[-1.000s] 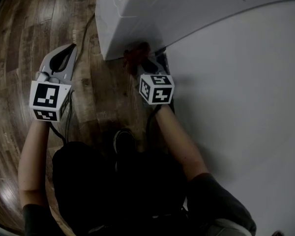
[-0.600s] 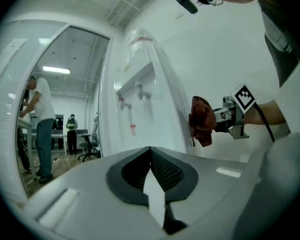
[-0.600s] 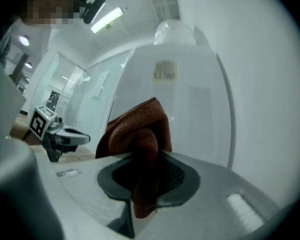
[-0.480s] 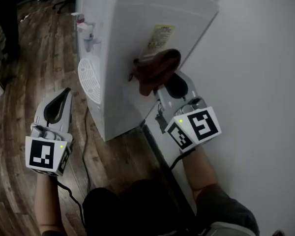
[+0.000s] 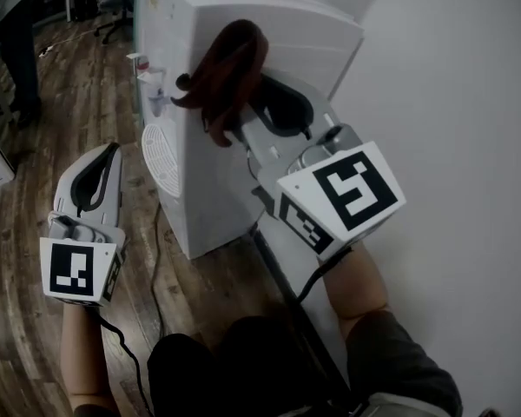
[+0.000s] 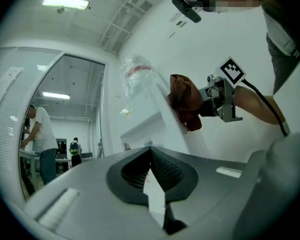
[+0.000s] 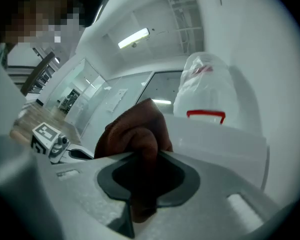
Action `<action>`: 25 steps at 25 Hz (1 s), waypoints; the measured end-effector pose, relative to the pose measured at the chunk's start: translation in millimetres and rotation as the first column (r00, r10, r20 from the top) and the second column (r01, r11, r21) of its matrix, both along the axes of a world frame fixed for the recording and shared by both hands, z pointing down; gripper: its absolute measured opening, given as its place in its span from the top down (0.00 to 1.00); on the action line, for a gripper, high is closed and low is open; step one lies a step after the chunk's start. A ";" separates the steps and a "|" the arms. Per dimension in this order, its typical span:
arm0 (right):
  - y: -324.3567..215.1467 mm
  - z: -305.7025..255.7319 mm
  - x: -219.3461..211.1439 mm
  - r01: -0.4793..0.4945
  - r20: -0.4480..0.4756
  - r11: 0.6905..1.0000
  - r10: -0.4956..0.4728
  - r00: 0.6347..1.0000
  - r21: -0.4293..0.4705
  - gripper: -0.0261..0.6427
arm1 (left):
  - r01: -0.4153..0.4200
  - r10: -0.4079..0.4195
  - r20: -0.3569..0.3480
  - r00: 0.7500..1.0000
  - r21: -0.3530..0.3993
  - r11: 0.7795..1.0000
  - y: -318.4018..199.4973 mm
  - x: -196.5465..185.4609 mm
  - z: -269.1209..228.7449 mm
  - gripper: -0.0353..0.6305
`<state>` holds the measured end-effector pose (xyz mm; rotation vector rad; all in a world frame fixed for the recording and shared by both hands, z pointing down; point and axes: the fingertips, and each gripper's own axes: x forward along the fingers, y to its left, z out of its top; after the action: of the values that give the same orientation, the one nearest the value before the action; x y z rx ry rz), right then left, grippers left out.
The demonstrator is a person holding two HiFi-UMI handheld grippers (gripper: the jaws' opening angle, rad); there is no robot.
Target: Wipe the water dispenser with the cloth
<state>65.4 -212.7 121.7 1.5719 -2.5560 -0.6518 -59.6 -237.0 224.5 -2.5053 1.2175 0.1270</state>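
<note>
Right gripper (image 5: pixel 241 104) jaws clamp the bunched cloth (image 5: pixel 226 68) at 12 o'clock against the water dispenser (image 5: pixel 200 194), left gripper (image 5: pixel 107 155) closed on nothing; a hard drag might yank it loose.

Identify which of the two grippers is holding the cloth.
The right gripper: its jaws are clamped on the reddish-brown cloth against the water dispenser. The left gripper is shut on nothing, lower down.

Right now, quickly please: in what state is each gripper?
Left gripper: shut, nothing between its jaws.
Right gripper: shut on the crumpled dark red cloth.
</note>
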 end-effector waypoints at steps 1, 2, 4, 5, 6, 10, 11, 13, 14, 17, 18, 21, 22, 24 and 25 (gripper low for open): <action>1.9 22.7 -4.3 0.014 -0.012 0.999 -0.014 1.000 -0.045 0.87 | 0.005 -0.005 0.012 1.000 -0.032 0.999 1.2 -1.3 18.0 0.92; 3.7 48.1 -8.3 0.027 -0.020 0.995 -0.029 0.999 -0.093 0.87 | 0.011 -0.009 0.022 1.000 -0.063 0.998 3.5 -3.3 36.4 0.92; 6.3 104.4 -13.8 0.042 -0.036 0.982 -0.049 0.998 -0.182 0.87 | 0.021 -0.017 0.035 0.999 -0.116 0.993 9.2 -8.6 72.4 0.92; 6.8 134.8 -14.8 0.047 -0.042 0.973 -0.058 0.997 -0.224 0.87 | 0.025 -0.020 0.038 0.999 -0.136 0.990 11.1 -10.9 90.7 0.92; 6.2 166.3 -14.2 0.052 -0.042 0.962 -0.066 0.997 -0.267 0.87 | 0.027 -0.021 0.043 0.999 -0.154 0.988 11.6 -12.2 110.0 0.92; -5.6 287.7 -3.7 0.054 -0.022 0.914 -0.069 0.997 -0.402 0.87 | 0.044 -0.031 0.067 0.997 -0.204 0.978 -0.6 -15.5 189.3 0.92; -7.1 317.8 -1.6 0.048 -0.023 0.899 -0.065 0.998 -0.435 0.87 | 0.047 -0.033 0.066 0.997 -0.222 0.974 -2.3 -17.0 210.4 0.92; -1.6 381.8 2.0 0.035 -0.030 0.851 -0.060 0.998 -0.524 0.87 | 0.050 -0.034 0.059 0.998 -0.286 0.957 4.0 -18.2 260.7 0.92; 2.9 414.1 3.8 0.025 -0.042 0.822 -0.059 0.997 -0.569 0.87 | 0.052 -0.031 0.070 0.997 -0.328 0.943 10.0 -18.0 289.5 0.92; 4.3 495.7 9.6 -0.018 -0.090 0.759 -0.054 0.994 -0.651 0.87 | 0.078 -0.030 0.119 0.992 -0.422 0.903 19.4 -20.2 365.1 0.92; 2.4 517.8 11.5 -0.031 -0.098 0.740 -0.048 0.994 -0.672 0.87 | 0.089 -0.037 0.124 0.992 -0.448 0.889 19.9 -22.4 383.8 0.92; 1.0 576.8 16.8 -0.056 -0.091 0.658 -0.020 0.996 -0.751 0.87 | 0.120 -0.064 0.123 0.990 -0.524 0.843 22.5 -29.1 425.2 0.92; 1.9 593.2 18.1 -0.064 -0.091 0.630 -0.011 0.996 -0.774 0.87 | 0.127 -0.070 0.124 0.990 -0.542 0.831 23.7 -30.9 434.7 0.92; 4.0 617.8 20.1 -0.080 -0.101 0.587 -0.003 0.995 -0.805 0.87 | 0.135 -0.078 0.124 0.989 -0.564 0.815 25.1 -33.9 446.5 0.92; 5.2 625.5 20.8 -0.086 -0.106 0.574 -0.002 0.994 -0.814 0.87 | 0.136 -0.081 0.123 0.989 -0.566 0.813 25.2 -35.2 449.0 0.92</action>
<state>86.2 -207.5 747.3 1.1778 -2.1663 0.4533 -94.8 -211.8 673.4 -2.8790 1.5345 -0.4549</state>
